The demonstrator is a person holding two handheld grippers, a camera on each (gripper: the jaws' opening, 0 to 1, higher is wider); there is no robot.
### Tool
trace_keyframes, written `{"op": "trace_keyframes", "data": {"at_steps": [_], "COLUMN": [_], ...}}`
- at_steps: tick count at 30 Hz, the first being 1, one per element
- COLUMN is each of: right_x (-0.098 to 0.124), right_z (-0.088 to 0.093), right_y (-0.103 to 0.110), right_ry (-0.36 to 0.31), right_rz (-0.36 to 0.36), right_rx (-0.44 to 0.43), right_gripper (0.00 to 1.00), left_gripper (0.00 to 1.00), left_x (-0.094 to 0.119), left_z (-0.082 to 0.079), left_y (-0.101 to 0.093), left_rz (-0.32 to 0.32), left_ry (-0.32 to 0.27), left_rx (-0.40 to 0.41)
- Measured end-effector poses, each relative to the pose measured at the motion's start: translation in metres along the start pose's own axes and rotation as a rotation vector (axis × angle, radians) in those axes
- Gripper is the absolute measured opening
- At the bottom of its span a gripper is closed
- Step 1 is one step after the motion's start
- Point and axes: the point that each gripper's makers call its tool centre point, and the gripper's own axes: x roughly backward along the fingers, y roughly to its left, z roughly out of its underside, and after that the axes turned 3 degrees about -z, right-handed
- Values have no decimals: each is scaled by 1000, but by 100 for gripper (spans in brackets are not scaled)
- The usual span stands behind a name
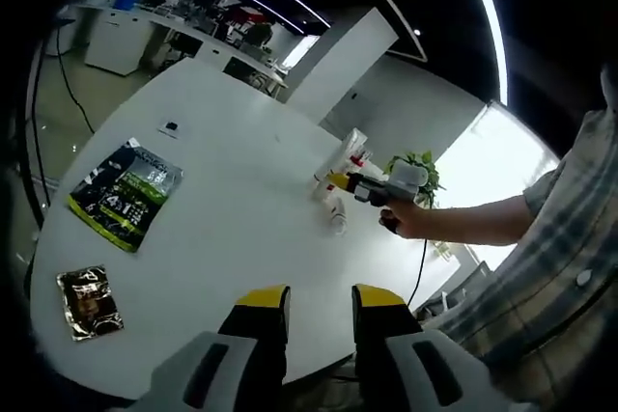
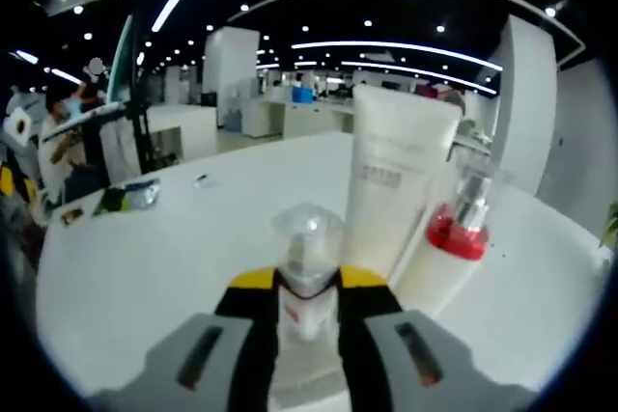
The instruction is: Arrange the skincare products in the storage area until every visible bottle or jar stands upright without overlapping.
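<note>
My right gripper (image 2: 307, 282) is shut on a small white bottle with a clear cap (image 2: 307, 243), which stands between its yellow-tipped jaws. Just behind it a tall white tube (image 2: 398, 176) stands upright, and beside that a white bottle with a red collar and clear cap (image 2: 458, 233). In the left gripper view the same cluster of products (image 1: 350, 153) sits at the table's far right, with the right gripper (image 1: 340, 181) held among them by a person's hand. A small white bottle (image 1: 334, 211) shows just below its tips. My left gripper (image 1: 322, 304) hangs open over the near table edge, holding nothing.
On the white table (image 1: 232, 190) lie a green packet (image 1: 126, 194), a brown packet (image 1: 88, 302) and a small dark item (image 1: 171, 128). A person's arm in a checked sleeve (image 1: 555, 238) reaches in from the right. A potted plant (image 1: 425, 166) stands beyond the products.
</note>
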Motion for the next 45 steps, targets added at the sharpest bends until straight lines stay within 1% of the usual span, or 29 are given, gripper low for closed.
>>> {"op": "trace_keyframes", "data": {"at_steps": [4, 6, 8, 12, 15, 19, 21, 25, 27, 31, 33, 35, 37, 38, 40, 42, 43, 45], "right_x": [-2, -3, -4, -1, -1, -1, -1, -1, 0, 1, 2, 0, -2, -3, -5, -6, -6, -4], "right_z": [0, 4, 3, 5, 5, 6, 8, 13, 15, 20, 23, 23, 18, 17, 16, 17, 19, 20], "right_y": [-5, -5, -6, -7, -5, -4, -3, -2, -2, -1, -1, -2, 0, 1, 2, 0, -1, -4], "right_ry": [-3, 5, -10, -14, -10, 10, 36, 71, 77, 101, 117, 121, 110, 106, 115, 126, 140, 148], "right_rz": [17, 14, 6, 11, 5, 2, 8, 11, 15, 20, 34, 65, 84, 82, 91, 113, 125, 137], "right_rx": [-10, -7, -25, -45, -50, -15, 13, 36, 33, 14, -1, -72, -107, -123, -132, -141, -139, -138], "right_gripper": [20, 20, 20, 21, 21, 21, 22, 22, 22, 24, 25, 27, 29, 29, 30, 28, 26, 22], "left_gripper": [26, 26, 26, 26, 26, 26, 26, 26, 26, 26, 26, 26, 26, 26, 26, 26, 26, 26], "left_x": [6, 9, 13, 18, 20, 23, 24, 25, 25, 25, 24, 23, 21, 19, 17, 16, 16, 16], "left_z": [2, 4, 5, 7, 7, 7, 8, 10, 10, 10, 10, 10, 11, 12, 12, 11, 11, 9], "left_y": [1, 4, 5, 8, 9, 9, 10, 9, 9, 9, 9, 7, 4, 2, 0, -1, -1, -1], "left_rz": [0, -7, -13, -17, -21, -24, -26, -28, -28, -31, -30, -25, -19, -15, -12, -9, -8, -11], "left_ry": [-5, -2, -4, -19, -21, -32, -33, -31, -32, -32, -34, -38, -35, -31, -29, -32, -33, -36], "left_rx": [-4, 2, -3, 18, 13, 15, 20, 19, 17, 18, 21, 29, 25, 20, 16, 16, 16, 16]}}
